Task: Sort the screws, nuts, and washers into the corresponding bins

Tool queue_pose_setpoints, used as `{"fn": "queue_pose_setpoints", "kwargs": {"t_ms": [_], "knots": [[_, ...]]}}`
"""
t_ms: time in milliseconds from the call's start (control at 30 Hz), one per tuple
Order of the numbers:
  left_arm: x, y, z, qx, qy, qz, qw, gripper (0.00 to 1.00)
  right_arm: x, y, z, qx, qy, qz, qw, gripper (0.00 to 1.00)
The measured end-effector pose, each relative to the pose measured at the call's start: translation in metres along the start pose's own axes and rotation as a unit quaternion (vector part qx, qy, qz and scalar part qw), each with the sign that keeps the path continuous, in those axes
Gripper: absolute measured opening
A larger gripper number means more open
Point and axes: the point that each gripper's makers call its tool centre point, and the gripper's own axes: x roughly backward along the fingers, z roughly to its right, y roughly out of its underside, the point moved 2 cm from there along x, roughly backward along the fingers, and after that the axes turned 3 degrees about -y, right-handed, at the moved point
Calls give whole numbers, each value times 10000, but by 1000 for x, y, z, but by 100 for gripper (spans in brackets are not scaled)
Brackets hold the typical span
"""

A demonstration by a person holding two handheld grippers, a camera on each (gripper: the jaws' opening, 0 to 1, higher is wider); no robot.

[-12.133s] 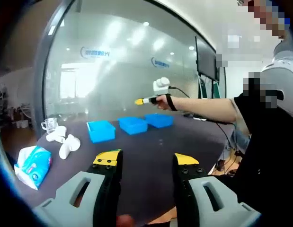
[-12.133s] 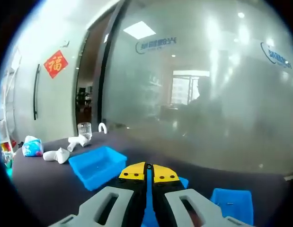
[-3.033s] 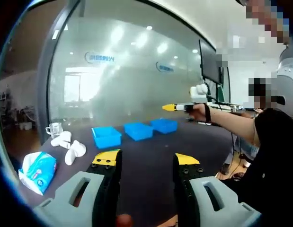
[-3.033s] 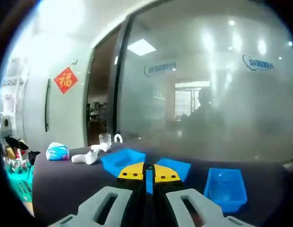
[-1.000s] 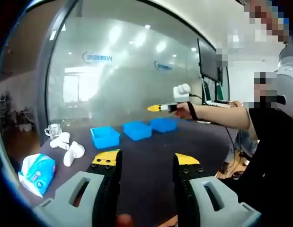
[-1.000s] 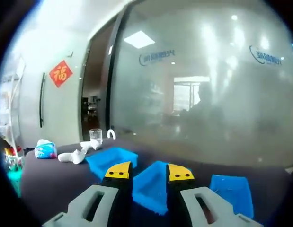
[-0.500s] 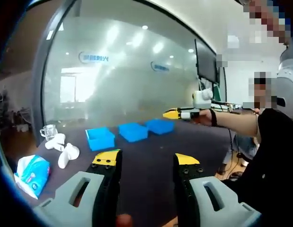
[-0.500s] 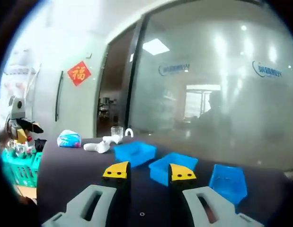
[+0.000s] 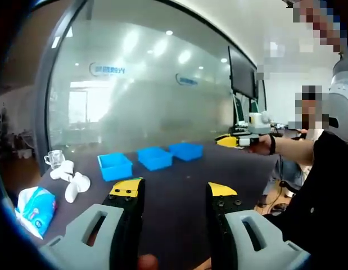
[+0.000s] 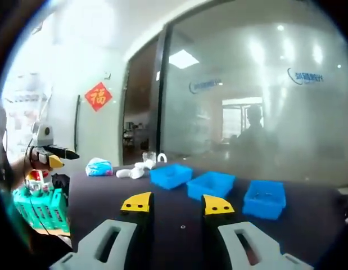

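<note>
Left gripper view: your left gripper (image 9: pixel 175 190) hangs above the near edge of the dark table (image 9: pixel 179 169), its yellow-tipped jaws spread apart with nothing between them. Three blue plastic bins sit in a row toward the far edge of the table: one (image 9: pixel 114 166), a second (image 9: pixel 154 157) and a third (image 9: pixel 186 150). At the table's left end you have a clear glass cup (image 9: pixel 54 158), some white plastic pieces (image 9: pixel 72 179) and a blue-and-white tissue pack (image 9: pixel 33 203) at the near left corner. Your right gripper (image 9: pixel 225 140) reaches in from the right, held out over the table's right end; whether it is parted or closed cannot be told here.

Right gripper view: your right gripper (image 10: pixel 176 203) shows its jaws released and apart, holding nothing. Beyond them the three bins line up across the table, and one small dark piece of hardware (image 10: pixel 182 227) lies on the bare table between the jaws. Your left gripper (image 10: pixel 57 155) shows at the left edge, beside a green plastic basket (image 10: pixel 41 211).
</note>
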Motion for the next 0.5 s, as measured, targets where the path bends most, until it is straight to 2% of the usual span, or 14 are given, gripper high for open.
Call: {"fn": "queue_pose_setpoints", "kwargs": {"t_ms": [233, 500], "knots": [[-2, -1, 1, -20, 13, -16, 10000, 43, 30, 0, 1, -6, -14, 7, 10000, 31], [-3, 0, 2, -34, 48, -51, 10000, 43, 51, 5, -2, -64, -52, -88, 9999, 32]]}}
